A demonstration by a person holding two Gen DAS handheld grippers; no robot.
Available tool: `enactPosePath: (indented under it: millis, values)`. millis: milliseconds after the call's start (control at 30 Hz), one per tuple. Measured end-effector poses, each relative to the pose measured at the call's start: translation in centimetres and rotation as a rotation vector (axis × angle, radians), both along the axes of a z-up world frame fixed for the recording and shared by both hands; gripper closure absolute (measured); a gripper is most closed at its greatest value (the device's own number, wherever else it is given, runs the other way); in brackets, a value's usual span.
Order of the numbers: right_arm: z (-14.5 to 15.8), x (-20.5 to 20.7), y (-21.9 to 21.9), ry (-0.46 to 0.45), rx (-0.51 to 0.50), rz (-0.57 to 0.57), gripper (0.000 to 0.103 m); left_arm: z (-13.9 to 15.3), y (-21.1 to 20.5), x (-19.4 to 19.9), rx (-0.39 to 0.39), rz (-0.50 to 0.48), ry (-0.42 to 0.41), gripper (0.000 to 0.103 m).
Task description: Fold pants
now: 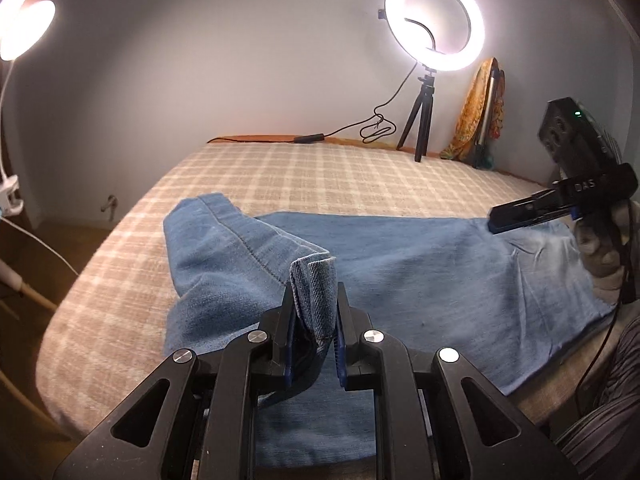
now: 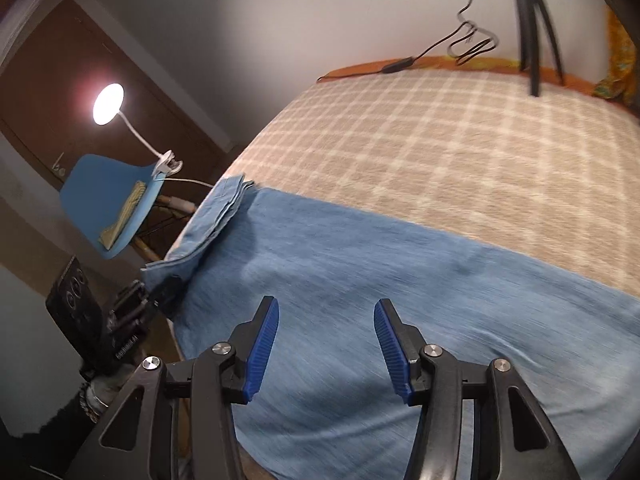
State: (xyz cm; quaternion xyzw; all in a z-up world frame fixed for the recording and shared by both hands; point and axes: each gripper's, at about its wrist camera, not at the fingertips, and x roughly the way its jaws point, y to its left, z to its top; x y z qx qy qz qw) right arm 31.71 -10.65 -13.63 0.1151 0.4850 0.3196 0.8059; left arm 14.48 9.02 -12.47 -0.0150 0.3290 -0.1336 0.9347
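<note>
Blue denim pants (image 1: 420, 272) lie spread across the checked bedcover (image 1: 320, 176). My left gripper (image 1: 314, 292) is shut on a hem end of the pants, which stands up between its blue pads, and the leg behind it is lifted and folded back. In the right wrist view the left gripper (image 2: 164, 290) shows at the left, holding that raised fold. My right gripper (image 2: 326, 312) hovers open over the flat pants (image 2: 380, 256), nothing between its pads. It also shows in the left wrist view as the right gripper (image 1: 496, 222) at the right edge.
A ring light (image 1: 435, 16) on a small tripod (image 1: 420, 120) stands at the bed's far edge with a cable (image 1: 372, 128) and a patterned cloth (image 1: 476, 112) beside it. Left of the bed are a blue chair (image 2: 108, 200) and a clip lamp (image 2: 108, 104).
</note>
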Motion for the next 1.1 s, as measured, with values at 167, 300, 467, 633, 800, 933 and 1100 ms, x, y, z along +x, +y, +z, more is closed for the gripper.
enactPosePath:
  millis: [167,300,467,633,800,933,1100]
  values:
    - [-1.2,3.1,4.7,0.073,0.081,0.063,0.046,0.4,0.8,-0.4,-0.073,0.018,-0.004,0.090]
    - [-2.6,5.6,9.2,0.153,0.173,0.126,0.043,1.1,1.7,-1.1,-0.108,0.021,-0.023,0.090]
    - [-4.7,8.2,14.6,0.265,0.274,0.166,0.042,1.2,1.9,-1.2,-0.129,0.011,-0.020,0.090]
    - [-6.5,10.5,18.4,0.348,0.360,0.162,0.042,1.2,2.0,-1.8,-0.155,-0.001,-0.021,0.090]
    - [-6.3,11.7,20.3,0.330,0.338,0.136,0.073,1.1,2.1,-2.5,-0.158,-0.015,-0.019,0.090]
    - [-4.7,11.3,20.1,0.254,0.287,0.125,0.091,0.8,1.7,-2.9,-0.177,-0.016,-0.015,0.090]
    - [-1.1,9.7,17.2,0.124,0.201,0.094,0.097,1.2,-0.8,-3.8,-0.176,-0.047,-0.035,0.090]
